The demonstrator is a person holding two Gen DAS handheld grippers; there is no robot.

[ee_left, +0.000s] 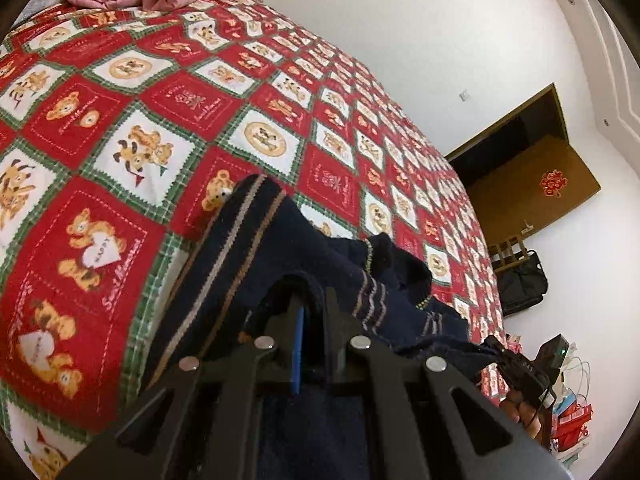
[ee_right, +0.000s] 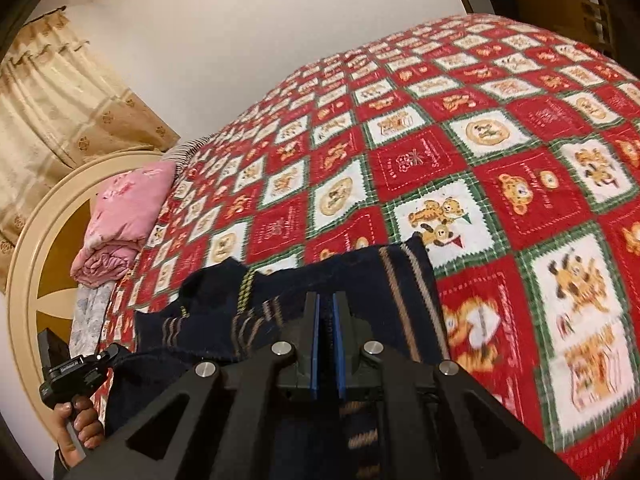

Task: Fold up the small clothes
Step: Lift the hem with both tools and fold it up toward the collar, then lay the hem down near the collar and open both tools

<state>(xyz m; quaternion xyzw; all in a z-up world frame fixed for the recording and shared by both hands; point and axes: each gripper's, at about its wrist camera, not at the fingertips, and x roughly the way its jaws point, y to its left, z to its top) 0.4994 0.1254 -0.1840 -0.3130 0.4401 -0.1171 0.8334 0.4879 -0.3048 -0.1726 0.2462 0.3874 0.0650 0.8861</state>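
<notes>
The left gripper (ee_left: 310, 308) is clenching an edge of a dark navy knitted garment (ee_left: 256, 248); its jaws are standing closed, and the cloth is bunching over and around the fingertips, with a strip of blue pad showing between the black fingers. The right gripper (ee_right: 329, 308) is likewise gripping the same navy garment (ee_right: 360, 276), its two blue pads pressing together on a thin fold of the knit. The garment is stretching between the two tools, hanging partly below them and draping forward onto the bedspread just ahead of the fingertips. Tan and brown stripes are running across it, with a short yellow-green stitched band near its edge.

In the left wrist view, a hand (ee_left: 516, 412) is holding the right tool's handle at the lower right; in the right wrist view, a hand (ee_right: 80, 420) is holding the left tool's handle at the lower left.

Beyond the tips, a red, white and green teddy-bear bedspread (ee_right: 500, 152) is covering the bed and spreading well ahead of both grippers. Farther off, a folded pink quilt (ee_right: 120, 216) is lying near a cream headboard (ee_right: 36, 216). Beyond that, beige curtains (ee_right: 52, 92) are hanging. Far from the left gripper, a brown door (ee_left: 532, 184) is standing open, with a black bag (ee_left: 520, 280) beside it.
</notes>
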